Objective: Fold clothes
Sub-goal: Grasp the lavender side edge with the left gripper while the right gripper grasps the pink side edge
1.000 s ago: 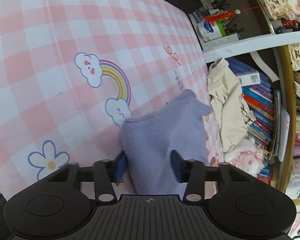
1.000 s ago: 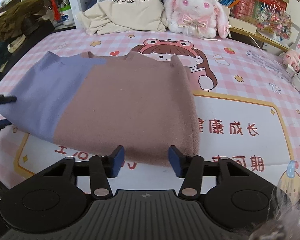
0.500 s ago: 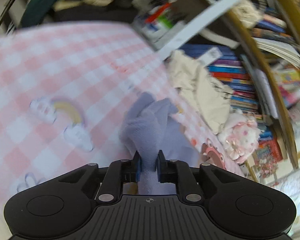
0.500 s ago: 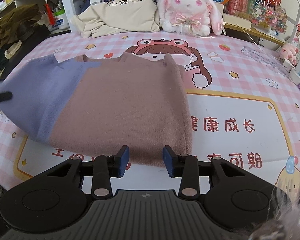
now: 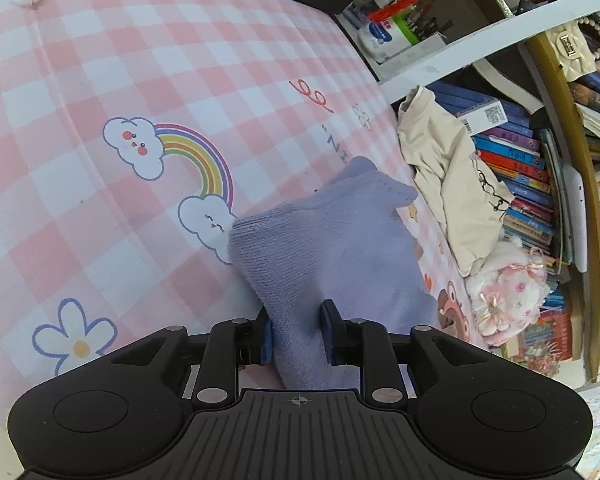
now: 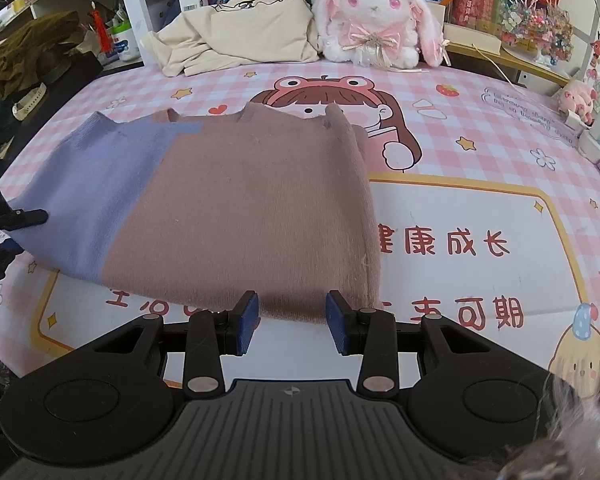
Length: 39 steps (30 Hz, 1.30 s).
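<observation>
A knit sweater, brown (image 6: 252, 216) with a lavender side (image 6: 96, 184), lies flat on the pink checked mat (image 6: 460, 152). In the left wrist view its lavender part (image 5: 332, 248) runs between the pads of my left gripper (image 5: 296, 332), whose jaws stand partly apart around the cloth. My left gripper also shows at the left edge of the right wrist view (image 6: 8, 220). My right gripper (image 6: 292, 320) is open at the sweater's near hem, with the brown edge between its pads.
A cream garment (image 6: 240, 40) and a pink plush rabbit (image 6: 380, 20) lie at the mat's far edge by bookshelves (image 5: 520, 168). Dark clothes (image 6: 28, 52) pile up at the far left. Small items (image 6: 588, 132) sit at the right edge.
My left gripper closed tight on the lavender cloth and swung up, then came back down and its jaws parted again. My right gripper narrowed briefly, then reopened at the hem.
</observation>
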Motion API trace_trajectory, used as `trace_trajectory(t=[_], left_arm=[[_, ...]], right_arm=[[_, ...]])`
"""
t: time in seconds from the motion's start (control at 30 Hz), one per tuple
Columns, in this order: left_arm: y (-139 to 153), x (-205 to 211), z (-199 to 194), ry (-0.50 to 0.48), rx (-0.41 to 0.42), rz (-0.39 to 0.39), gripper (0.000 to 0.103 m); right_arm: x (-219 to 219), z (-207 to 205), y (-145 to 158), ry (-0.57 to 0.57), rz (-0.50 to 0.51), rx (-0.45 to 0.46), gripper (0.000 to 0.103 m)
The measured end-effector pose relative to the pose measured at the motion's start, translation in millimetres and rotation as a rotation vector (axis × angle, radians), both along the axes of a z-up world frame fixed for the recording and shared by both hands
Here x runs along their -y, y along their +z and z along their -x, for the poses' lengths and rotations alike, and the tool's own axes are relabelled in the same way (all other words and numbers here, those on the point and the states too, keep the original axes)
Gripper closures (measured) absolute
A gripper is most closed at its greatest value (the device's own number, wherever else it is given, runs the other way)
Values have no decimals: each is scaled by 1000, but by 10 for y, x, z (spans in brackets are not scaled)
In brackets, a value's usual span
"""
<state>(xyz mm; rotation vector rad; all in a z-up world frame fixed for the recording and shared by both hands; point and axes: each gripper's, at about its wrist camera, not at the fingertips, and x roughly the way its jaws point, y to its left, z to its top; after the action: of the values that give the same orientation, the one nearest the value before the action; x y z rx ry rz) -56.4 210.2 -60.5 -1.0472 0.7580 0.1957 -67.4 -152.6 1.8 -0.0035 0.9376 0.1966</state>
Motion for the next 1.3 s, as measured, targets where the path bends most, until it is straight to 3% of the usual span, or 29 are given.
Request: trace_trajectory(t=[0.07,0.23,0.33,0.47,0.83,1.3], left_arm=[[6,4,3,-11,0,-20,92],[188,7,91,-2,53,-115,94],[121,-67,119,14,40,-72,93],[-5,-158,148,61,1,9,81],[-92,-223,165,109,27,68,81],[-116,-249,145,100,45,66,80]], right_arm=[[-7,3,1,2,0,0,67],[-43,8,10,18,5,5,68],[-73,14,19,29,11,10,68],[-74,5,14,22,5,9,67],[-77,-12,14,19,5,9,67],[-118,-58,40,15,21,30,67]])
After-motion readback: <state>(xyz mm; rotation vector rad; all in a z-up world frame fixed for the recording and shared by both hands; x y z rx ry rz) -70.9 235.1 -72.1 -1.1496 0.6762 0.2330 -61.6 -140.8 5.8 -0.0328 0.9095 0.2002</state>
